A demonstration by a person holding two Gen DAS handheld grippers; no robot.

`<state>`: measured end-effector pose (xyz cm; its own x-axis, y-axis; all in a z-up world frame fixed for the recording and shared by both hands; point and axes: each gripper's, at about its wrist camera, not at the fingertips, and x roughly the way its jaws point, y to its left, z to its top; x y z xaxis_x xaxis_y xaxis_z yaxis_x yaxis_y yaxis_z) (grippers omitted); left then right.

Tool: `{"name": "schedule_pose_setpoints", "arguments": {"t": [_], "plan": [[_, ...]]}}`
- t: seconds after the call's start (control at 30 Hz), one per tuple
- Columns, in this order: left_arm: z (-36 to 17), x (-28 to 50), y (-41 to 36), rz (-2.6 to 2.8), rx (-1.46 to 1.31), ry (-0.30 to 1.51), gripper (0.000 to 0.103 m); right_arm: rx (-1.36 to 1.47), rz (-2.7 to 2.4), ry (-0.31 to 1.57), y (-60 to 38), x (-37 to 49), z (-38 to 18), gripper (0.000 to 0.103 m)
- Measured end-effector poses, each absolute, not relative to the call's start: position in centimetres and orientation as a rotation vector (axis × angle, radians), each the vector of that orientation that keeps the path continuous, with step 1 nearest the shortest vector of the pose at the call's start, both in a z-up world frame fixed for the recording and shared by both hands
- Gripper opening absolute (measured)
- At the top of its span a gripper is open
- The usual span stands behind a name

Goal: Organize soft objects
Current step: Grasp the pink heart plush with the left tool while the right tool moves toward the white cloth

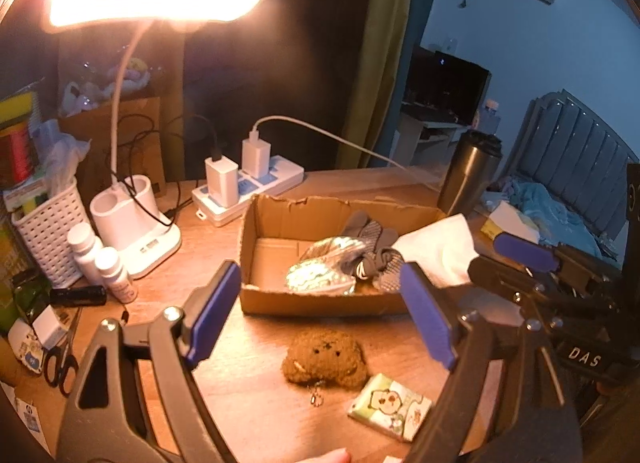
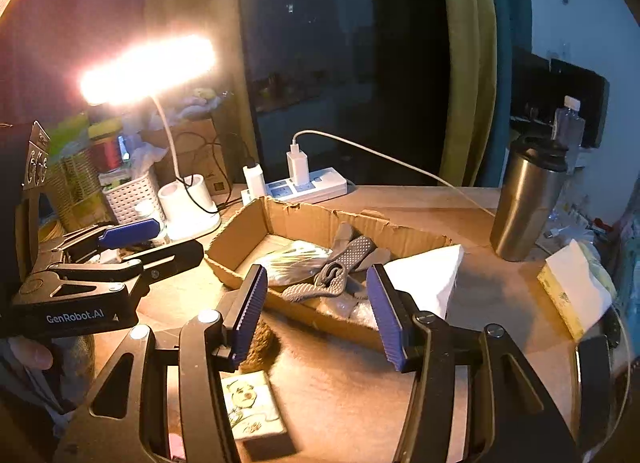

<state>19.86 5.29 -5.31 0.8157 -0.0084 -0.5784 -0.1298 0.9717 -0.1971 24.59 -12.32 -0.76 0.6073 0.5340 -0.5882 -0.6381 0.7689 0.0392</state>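
Soft things gathered in and near the cardboard box on the desk.

Grey socks and a shiny pouch lie inside; the brown plush and tissue pack lie nearer. The left view shows the whole plush; the right shows only its edge. The left gripper and right gripper both have wide, empty jaws.

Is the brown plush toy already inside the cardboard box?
No: the brown plush toy lies on the table in front of the cardboard box, beside a tissue pack.
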Motion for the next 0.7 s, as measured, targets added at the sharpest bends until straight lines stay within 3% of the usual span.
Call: {"name": "schedule_pose_setpoints", "arguments": {"t": [0.7], "plan": [[-5.7,12.4,4.3,0.034,-0.225,0.578,0.083,-0.211,0.637,0.604,-14.3,16.8,-1.1,0.059]]}}
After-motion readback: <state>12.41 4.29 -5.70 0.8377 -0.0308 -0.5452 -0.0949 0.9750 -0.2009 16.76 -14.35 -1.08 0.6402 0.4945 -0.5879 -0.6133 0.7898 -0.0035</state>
